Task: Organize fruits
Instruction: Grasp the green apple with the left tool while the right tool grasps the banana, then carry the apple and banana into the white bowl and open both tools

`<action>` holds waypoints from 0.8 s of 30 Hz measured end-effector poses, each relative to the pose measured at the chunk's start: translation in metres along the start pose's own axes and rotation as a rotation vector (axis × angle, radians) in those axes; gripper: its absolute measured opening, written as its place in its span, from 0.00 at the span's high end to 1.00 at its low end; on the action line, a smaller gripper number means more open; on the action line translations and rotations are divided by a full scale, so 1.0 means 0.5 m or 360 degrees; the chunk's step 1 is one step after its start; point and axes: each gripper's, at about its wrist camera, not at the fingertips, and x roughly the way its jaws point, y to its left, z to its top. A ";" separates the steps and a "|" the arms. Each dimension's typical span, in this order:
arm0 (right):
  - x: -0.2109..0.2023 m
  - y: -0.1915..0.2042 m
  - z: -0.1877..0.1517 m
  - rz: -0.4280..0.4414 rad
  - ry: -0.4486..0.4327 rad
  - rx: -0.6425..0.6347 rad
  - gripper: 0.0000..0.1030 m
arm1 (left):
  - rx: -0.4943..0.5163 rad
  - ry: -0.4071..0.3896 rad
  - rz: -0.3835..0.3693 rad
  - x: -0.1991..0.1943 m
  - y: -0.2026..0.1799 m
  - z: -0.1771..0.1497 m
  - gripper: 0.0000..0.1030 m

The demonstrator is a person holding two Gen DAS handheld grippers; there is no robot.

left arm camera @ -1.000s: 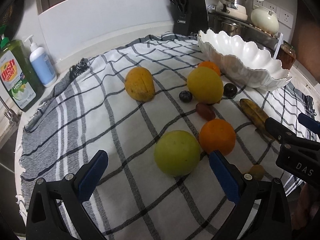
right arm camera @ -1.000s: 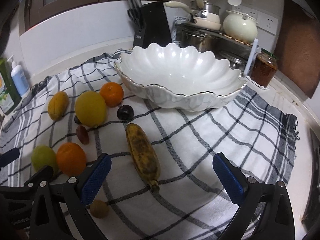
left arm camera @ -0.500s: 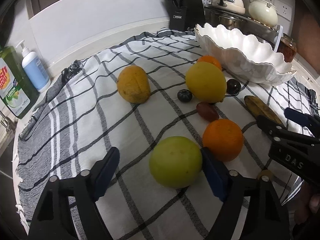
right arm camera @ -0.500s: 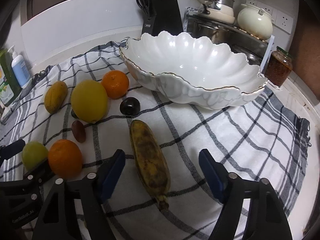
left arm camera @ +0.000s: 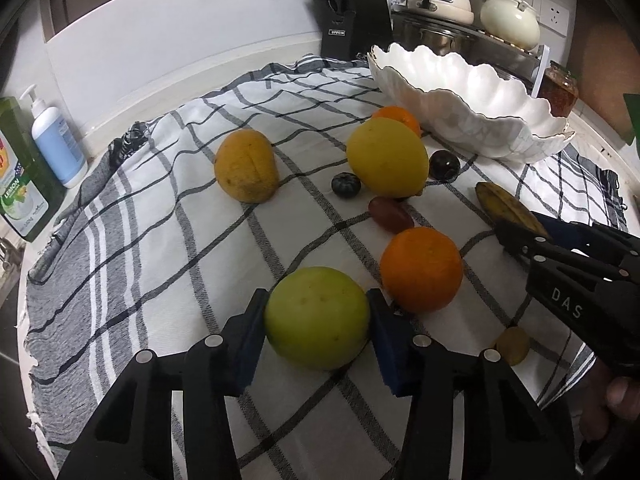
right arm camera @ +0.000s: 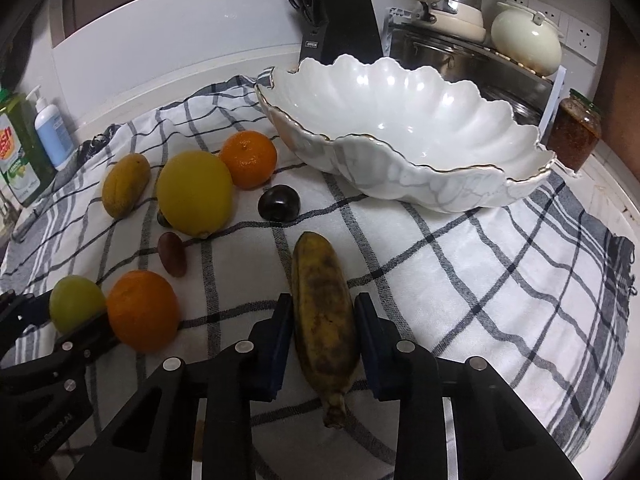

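Note:
My left gripper is shut on a green apple that rests on the checked cloth. My right gripper is shut on a brown-spotted banana lying on the cloth. An orange sits just right of the apple. Farther back lie a large yellow lemon, a yellow-orange mango, a second orange, a dark plum, a small dark fruit and a reddish date-like fruit. The white scalloped bowl stands empty at the back right.
A small yellowish fruit lies near the cloth's front edge. Soap bottles stand at the left. A knife block, pots and a jar line the back and right of the counter.
Both grippers have moved forward and closed: the left jaws now clamp the green apple and the right jaws now clamp the banana. The fruits have not shifted.

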 end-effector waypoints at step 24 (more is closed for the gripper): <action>-0.132 -0.031 -0.006 0.0016 -0.0187 0.0094 0.70 | 0.0024 -0.0163 -0.0044 -0.122 -0.027 0.016 0.53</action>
